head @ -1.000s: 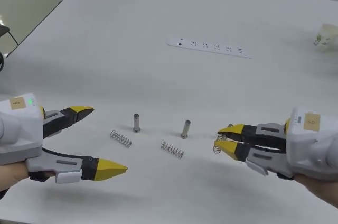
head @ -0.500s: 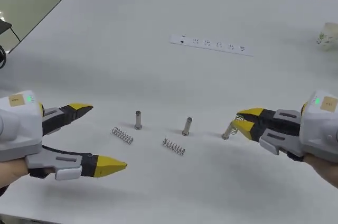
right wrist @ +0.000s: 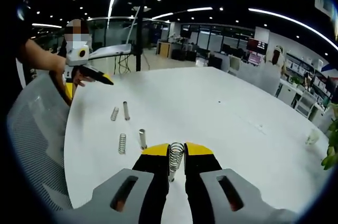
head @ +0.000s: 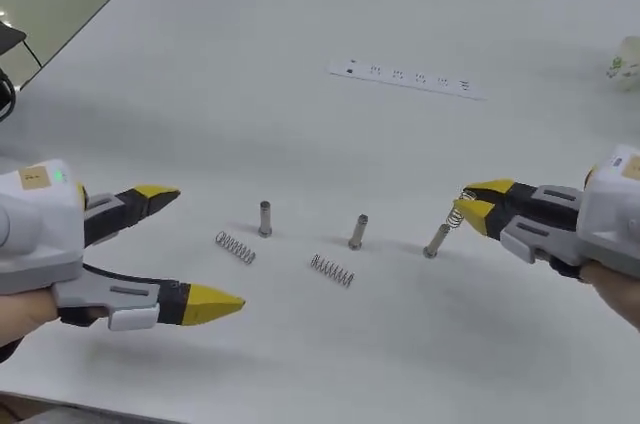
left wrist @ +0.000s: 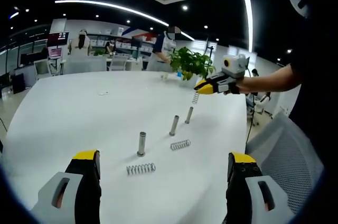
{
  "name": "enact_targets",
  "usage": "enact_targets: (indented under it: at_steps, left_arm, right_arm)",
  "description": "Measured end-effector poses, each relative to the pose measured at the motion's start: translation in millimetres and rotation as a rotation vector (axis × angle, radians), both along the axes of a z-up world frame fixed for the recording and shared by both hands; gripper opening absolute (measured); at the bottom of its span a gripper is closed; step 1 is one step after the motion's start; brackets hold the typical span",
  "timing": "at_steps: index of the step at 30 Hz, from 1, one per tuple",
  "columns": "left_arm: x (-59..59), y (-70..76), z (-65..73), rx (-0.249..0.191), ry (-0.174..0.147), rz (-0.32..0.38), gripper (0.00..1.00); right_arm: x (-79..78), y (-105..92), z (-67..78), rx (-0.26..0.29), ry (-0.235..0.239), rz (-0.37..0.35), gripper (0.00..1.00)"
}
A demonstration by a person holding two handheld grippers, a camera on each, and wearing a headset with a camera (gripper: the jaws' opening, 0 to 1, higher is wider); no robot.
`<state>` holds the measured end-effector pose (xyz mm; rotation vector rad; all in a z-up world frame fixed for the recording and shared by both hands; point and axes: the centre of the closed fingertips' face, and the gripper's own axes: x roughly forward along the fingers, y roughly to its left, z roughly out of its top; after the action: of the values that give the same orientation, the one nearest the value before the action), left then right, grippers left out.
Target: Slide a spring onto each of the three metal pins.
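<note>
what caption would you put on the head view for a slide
Right gripper holds a spring by the tip of the rightmost pin; two springs lie on the table, left gripper open.

right claw (head: 470,201) housing cut off by edge; pale object (head: 627,57) cropped, blurred

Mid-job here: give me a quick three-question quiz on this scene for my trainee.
1. True or false: the left gripper is shut on a pin.
2. How many springs lie loose on the table? A one, B two, C three.
3. Fill in: the right gripper is shut on a ___.
Key: 1 false, its jaws stand open and empty. 2 B, the second lies at. 3 spring.
</note>
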<state>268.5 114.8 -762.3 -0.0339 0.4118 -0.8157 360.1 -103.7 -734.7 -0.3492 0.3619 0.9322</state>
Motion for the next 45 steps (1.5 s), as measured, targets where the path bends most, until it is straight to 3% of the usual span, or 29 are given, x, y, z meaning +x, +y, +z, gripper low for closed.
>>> enact_targets:
  at_steps: [27,45]
  left_arm:
    - [-2.2,4.7,1.3,-0.015,0.007,0.021,0.98]
    - [-2.8,7.7,-2.1,-0.011,0.018,0.033,0.98]
  right_arm:
    - [2.3,-0.5,-23.4,-0.027,0.050,-0.006,0.08]
    - [-3.4,-4.4,-64.9,-0.095,0.118,-0.004,0.08]
